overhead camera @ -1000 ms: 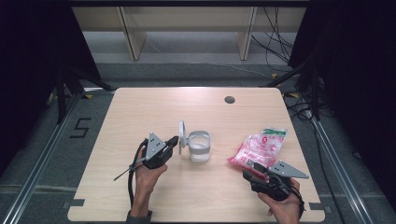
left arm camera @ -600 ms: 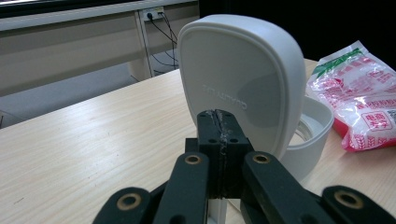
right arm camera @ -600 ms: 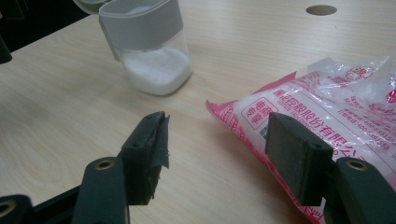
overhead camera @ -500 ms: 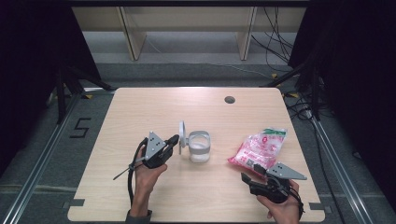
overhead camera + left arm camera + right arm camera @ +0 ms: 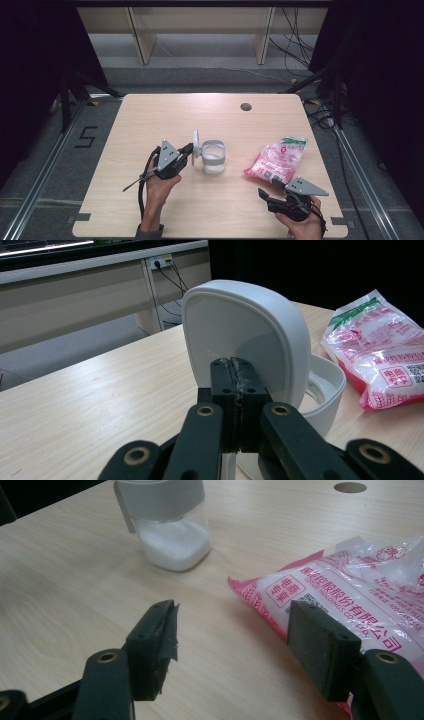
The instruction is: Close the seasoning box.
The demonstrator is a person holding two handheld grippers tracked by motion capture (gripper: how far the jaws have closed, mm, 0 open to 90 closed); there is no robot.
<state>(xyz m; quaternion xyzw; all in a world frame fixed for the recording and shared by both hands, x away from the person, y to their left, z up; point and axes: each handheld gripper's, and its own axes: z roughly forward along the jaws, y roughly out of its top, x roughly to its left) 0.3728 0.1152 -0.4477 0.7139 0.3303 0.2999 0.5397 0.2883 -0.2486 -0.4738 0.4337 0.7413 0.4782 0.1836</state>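
Note:
A clear container (image 5: 214, 159) with a white collar holds white granules and stands mid-table. Its white flip lid (image 5: 195, 142) is upright on the left side. My left gripper (image 5: 189, 150) is shut, its tips (image 5: 235, 375) against the lid's face (image 5: 245, 325); I cannot tell whether a tab is pinched. A pink and white bag (image 5: 277, 160) lies to the right. My right gripper (image 5: 270, 192) sits near the front edge, and its jaws have just been opening. In the right gripper view it (image 5: 235, 630) is open, with the bag's corner (image 5: 350, 595) just ahead, untouched by the pads.
The wooden table (image 5: 150, 120) has a round cable hole (image 5: 245, 106) at the back right. Cables trail on the floor behind the table, and shelving legs stand beyond its far edge.
The right gripper's jaws have spread a little wider. The left gripper, container, lid and bag stay where they were.

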